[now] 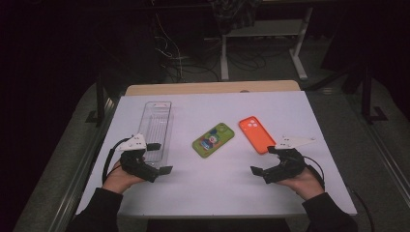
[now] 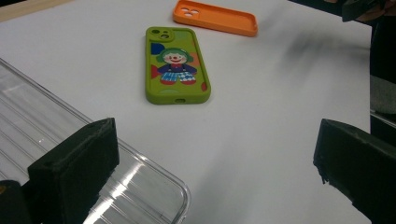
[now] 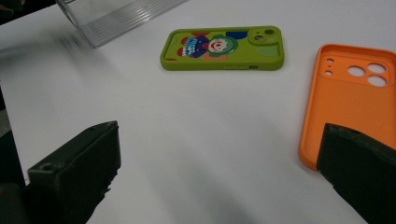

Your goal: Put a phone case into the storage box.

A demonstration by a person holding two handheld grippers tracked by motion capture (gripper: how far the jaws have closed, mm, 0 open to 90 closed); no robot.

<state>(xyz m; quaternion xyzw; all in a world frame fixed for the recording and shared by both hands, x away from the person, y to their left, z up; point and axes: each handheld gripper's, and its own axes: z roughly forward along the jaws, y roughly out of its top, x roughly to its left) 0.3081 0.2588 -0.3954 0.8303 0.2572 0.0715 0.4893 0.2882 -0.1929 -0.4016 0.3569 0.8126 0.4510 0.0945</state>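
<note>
High view is showing the white table with nothing yet picked up: 3 things are lying on it, none is sitting inside the tray, and both grippers are waiting near the person's edge. My judgement is that the work is only starting and every move is still left, probably gathering the 2 phone cases.

Going from largest to smallest, the clear plastic tray is lying lengthwise at the left, ribbed along its floor, empty, with rounded corners. The left gripper is hovering at the tray's near end with its jaws standing wide, nothing between them; in the left gripper view 1 jaw is sitting over the tray's corner, though contact is hard to tell.

The right gripper is hanging just beside the orange case, jaws also spread wide and empty. That case is lying open side up, so its hollow inside and camera cutouts are showing; 1 jaw is overlapping its near end in the right gripper view.

The green case is lying between tray and orange case, apart from both, face down with a clown picture on its back and a raised camera corner.
</note>
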